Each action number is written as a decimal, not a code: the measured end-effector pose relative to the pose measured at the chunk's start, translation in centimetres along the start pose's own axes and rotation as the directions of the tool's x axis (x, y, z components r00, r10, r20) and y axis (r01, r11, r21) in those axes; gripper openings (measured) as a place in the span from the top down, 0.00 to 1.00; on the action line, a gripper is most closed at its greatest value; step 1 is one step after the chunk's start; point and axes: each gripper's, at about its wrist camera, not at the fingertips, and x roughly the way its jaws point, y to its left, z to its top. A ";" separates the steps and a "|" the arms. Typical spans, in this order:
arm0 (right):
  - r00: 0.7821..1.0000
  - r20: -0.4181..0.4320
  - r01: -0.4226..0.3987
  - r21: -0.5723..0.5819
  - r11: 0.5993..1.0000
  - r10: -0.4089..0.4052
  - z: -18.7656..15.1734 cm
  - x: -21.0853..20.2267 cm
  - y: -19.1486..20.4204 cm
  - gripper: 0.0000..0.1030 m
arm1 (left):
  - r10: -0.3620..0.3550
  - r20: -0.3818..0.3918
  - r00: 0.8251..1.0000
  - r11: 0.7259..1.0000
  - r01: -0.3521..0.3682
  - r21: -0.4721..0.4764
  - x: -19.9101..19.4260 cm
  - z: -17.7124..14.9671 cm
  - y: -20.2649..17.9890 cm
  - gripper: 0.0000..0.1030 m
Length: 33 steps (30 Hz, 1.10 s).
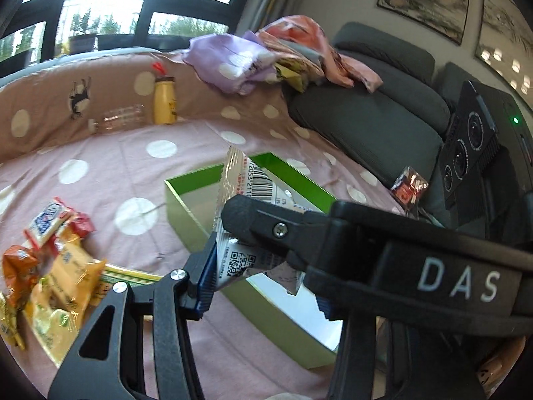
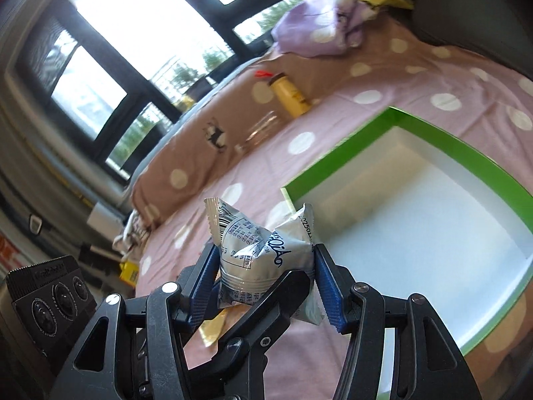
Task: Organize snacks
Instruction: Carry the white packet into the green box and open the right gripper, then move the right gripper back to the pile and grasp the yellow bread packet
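Snack pile [image 1: 50, 266] lies left of the green box [image 1: 186, 213], whose white inside looks bare; both grippers' fingers [image 2: 328, 286] clench one silver packet [image 2: 256, 260]; yellow bottle [image 1: 164, 101] behind.

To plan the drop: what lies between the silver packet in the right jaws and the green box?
Only bare pink dotted bedsheet; the right wrist view shows nothing between the silver snack packet and the green box.

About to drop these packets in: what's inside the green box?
The green box shows a bare white floor. The silver snack packet and right hand-held gripper hide its near corner.
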 end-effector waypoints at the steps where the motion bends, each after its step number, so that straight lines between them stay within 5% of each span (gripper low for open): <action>1: 1.000 0.001 0.008 0.017 1.000 -0.008 0.1 0.0 -0.8 0.42 | -0.009 -0.017 1.000 1.000 0.009 0.003 0.7 0.1 -0.3 0.53; 15: 0.987 -0.014 0.159 0.134 0.978 -0.159 0.6 0.1 -6.4 0.42 | -0.081 -0.168 0.983 0.996 0.071 -0.061 6.2 -0.2 -1.2 0.53; 18: 0.980 -0.013 0.199 0.113 0.973 -0.199 0.7 0.1 -6.3 0.42 | -0.039 -0.178 0.983 0.999 0.032 -0.040 6.0 -0.3 -1.4 0.49; 22: 0.972 0.011 0.234 0.106 0.966 -0.236 0.7 -0.2 -6.1 0.24 | 0.020 -0.135 0.991 1.000 -0.021 0.000 4.1 -0.1 -1.2 0.35; 27: 0.969 0.028 0.242 0.082 0.967 -0.245 0.7 -0.5 -5.1 0.23 | 0.099 -0.070 0.993 0.995 -0.098 0.016 0.7 -0.2 0.1 0.18; 30: 0.968 0.026 0.247 0.052 0.968 -0.248 0.6 -0.1 -4.2 0.21 | 0.192 -0.080 0.978 0.981 -0.193 -0.007 -1.2 -0.5 1.7 0.14; 33: 0.968 0.031 0.250 0.014 0.968 -0.251 0.4 0.2 -3.0 0.16 | 0.311 -0.093 0.946 0.949 -0.315 -0.031 -3.4 -1.2 3.9 0.14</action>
